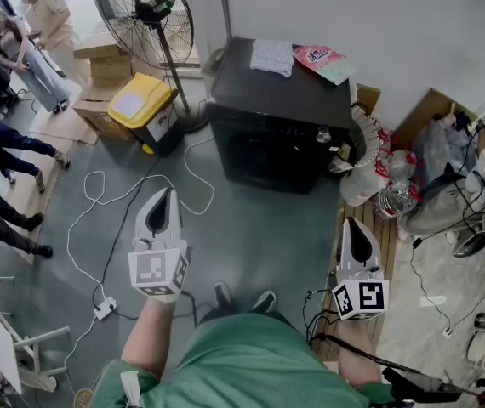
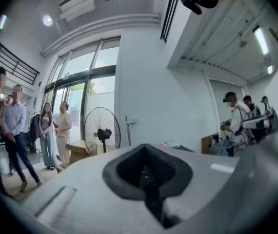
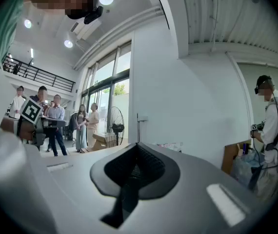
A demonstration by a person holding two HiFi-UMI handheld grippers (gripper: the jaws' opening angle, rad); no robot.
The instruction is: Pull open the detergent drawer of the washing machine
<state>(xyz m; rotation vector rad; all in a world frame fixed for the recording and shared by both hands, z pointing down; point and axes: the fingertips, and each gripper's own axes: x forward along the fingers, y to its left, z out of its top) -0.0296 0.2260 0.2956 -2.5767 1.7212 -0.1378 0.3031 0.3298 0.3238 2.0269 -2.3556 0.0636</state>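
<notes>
The person is standing back from the washing machine [image 1: 268, 155] and holding both grippers out level, pointing at it. The jaws of the left gripper [image 1: 164, 198] are pressing together with nothing between them. The jaws of the right gripper [image 1: 351, 226] are doing the same (so neither one is ready to grab yet).

The machine is sitting on the floor [image 1: 251, 228] straight ahead, against the wall, well apart from both grippers. Its front is facing the person. The top strip of that front is running side to side, from the left gripper's side over to the right gripper's side. The detergent drawer should be sitting somewhere in that strip, but I am not managing to pick it out from here, because the front is so dark. A small shiny knob [image 1: 323, 135] is showing at the right end of the strip. So I am guessing the drawer is lying more toward the left end, which would make the left gripper the nearer one.

Either way, the drawer will be sliding out toward the person. So I think a gripper needs to go forward to the machine first, open its jaws, then pull back.
</notes>
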